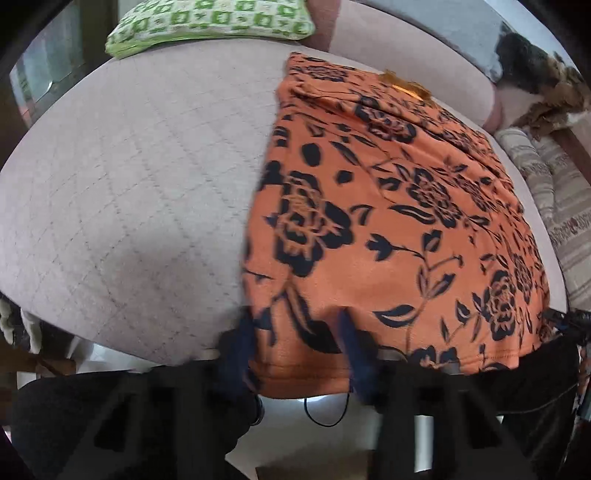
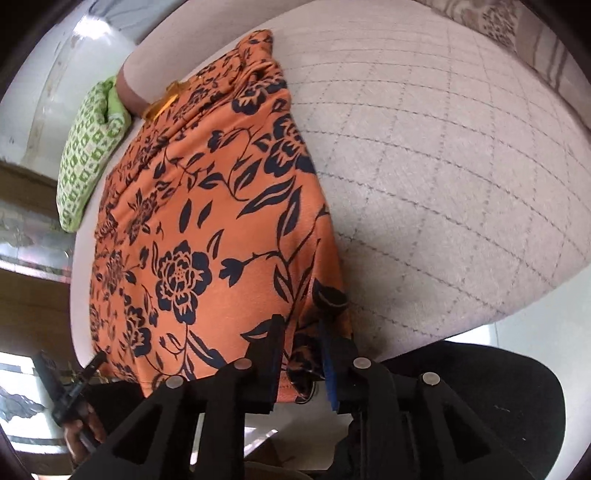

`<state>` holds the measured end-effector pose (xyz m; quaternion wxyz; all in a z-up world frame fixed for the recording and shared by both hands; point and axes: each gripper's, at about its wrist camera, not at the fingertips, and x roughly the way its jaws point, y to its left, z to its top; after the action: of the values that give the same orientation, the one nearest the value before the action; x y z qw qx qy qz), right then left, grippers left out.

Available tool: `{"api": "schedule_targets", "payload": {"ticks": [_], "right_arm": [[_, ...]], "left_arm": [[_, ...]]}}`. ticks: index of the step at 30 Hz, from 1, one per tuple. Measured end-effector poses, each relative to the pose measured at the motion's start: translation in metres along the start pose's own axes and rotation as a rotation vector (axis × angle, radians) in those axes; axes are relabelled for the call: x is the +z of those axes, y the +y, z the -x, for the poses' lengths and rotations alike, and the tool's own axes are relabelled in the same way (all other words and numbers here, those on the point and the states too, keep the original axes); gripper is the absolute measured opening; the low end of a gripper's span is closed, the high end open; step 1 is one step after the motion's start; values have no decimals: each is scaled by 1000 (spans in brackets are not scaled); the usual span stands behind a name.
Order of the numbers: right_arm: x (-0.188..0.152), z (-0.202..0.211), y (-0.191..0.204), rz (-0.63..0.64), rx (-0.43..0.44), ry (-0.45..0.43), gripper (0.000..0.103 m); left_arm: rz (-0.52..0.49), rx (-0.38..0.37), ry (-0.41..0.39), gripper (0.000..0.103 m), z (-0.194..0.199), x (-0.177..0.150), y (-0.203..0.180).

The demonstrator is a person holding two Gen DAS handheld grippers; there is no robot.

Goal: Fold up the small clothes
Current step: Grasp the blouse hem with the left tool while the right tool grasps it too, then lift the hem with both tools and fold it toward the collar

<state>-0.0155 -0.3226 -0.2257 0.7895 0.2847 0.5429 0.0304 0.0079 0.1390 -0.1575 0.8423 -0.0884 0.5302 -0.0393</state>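
Spreading across the whole scene is a pale quilted mattress (image 1: 122,192), a bed surface stitched in a diamond grid. Lying flat on it is the orange garment (image 1: 388,221) printed with dark flowers, running from the far side of the bed to the near edge, where its hem hangs slightly over. A green-and-white patterned pillow (image 1: 210,26) rests at the far end of the bed, well apart from both tongs; a striped beige cushion (image 1: 561,214) sits beside the garment's far side in the left wrist view.

The left tongs (image 1: 295,354) are at one near corner of the hem, the cloth passing between their two dark fingers, which are partly spread around a fold of it; whether they truly pinch it I cannot tell. The right tongs (image 2: 301,354) are at the other near corner, their fingers standing on either side of a bunched bit of hem, gripping the orange garment (image 2: 207,236) just at the mattress (image 2: 443,166) edge.
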Motion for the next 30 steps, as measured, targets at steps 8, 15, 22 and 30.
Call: {"api": "schedule_targets", "payload": {"ticks": [8,15,22,30], "right_arm": [[-1,9,2,54,-118,-12,34],[-4,-5,19,106,-79,2,7],[-1,36,1,-55,243,-56,7],[8,10,-14,-125,306,-5,7]], "left_arm": [[35,-43,-4,44,0,0,6],[-19,-13,-11,5,-3,3,-8],[76,-161,-114,5,40,17,6],[84,-112,34,5,11,24,8]]}}
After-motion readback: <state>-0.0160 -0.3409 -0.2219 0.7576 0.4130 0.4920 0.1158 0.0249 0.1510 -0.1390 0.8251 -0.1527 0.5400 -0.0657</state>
